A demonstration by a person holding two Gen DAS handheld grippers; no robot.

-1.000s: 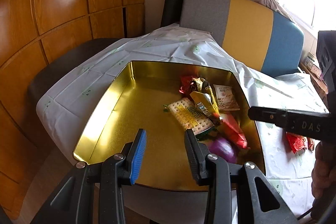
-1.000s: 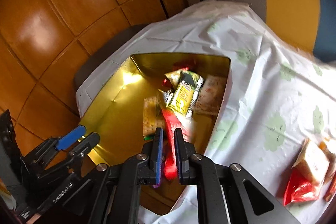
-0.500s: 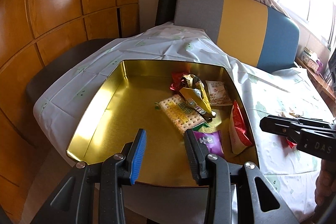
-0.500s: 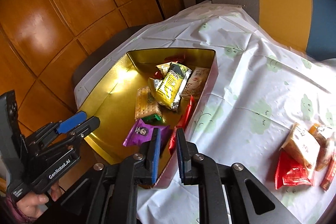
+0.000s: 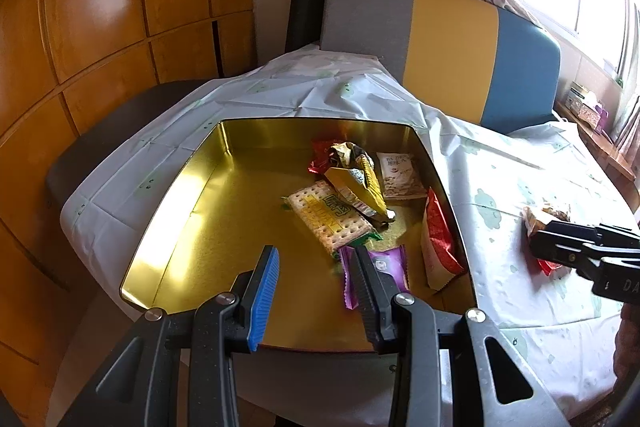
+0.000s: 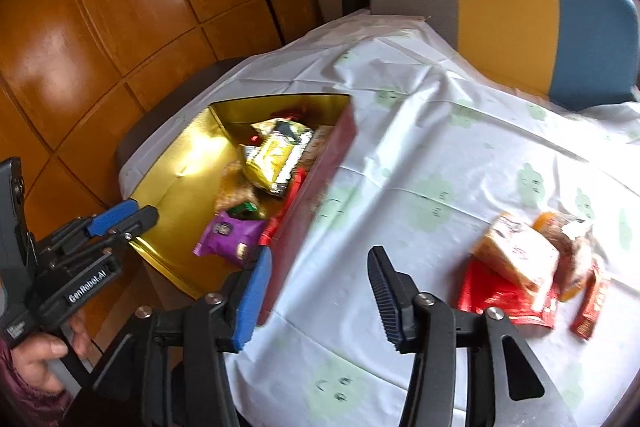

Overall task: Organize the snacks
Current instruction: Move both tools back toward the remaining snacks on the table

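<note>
The right claw (image 6: pixel 320 291) has just been opening, nothing between its jaws, ready for the loose snacks (image 6: pixel 520 267) ahead-right on the worktop (image 6: pixel 420 155). The left claw (image 5: pixel 314 291) is held part-open, empty, over the gold tin (image 5: pixel 176 187), where sorted packets are collected.

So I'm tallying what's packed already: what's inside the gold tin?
In the tin: cracker pack, yellow bag lying over it, purple packet, red pouch against the right wall, white sachet, red wrapper. Anything beneath the pile is hidden.
</note>
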